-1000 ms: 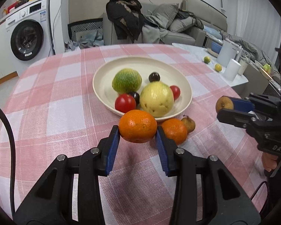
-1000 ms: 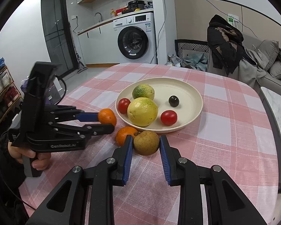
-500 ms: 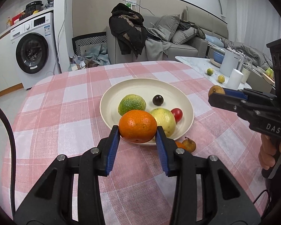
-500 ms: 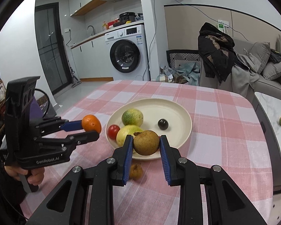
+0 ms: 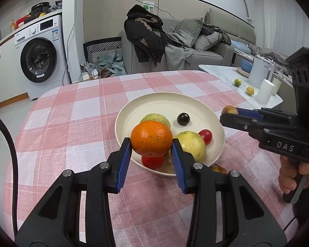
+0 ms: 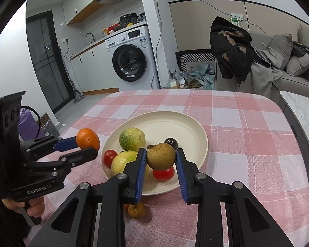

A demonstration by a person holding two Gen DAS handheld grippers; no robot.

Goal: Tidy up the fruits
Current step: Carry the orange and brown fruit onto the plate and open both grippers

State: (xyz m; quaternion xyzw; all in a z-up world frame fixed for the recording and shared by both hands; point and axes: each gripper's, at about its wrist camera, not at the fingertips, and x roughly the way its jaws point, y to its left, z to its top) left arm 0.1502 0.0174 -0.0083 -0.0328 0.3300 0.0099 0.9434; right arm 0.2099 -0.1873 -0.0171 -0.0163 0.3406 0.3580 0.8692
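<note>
My left gripper is shut on an orange and holds it above the near rim of the cream plate. My right gripper is shut on a brown round fruit above the plate's near side. The plate holds a green fruit, a yellow fruit, two red tomatoes and a dark plum. A small brown fruit lies on the cloth in front of the plate. The orange also shows in the right wrist view.
The pink checked tablecloth covers the table. A white side table to the right holds a kettle, cups and two small limes. A washing machine and a sofa stand beyond the table.
Both grippers have risen higher with their fruits and now hover over the plate's near side. The second orange on the cloth is mostly hidden now.
</note>
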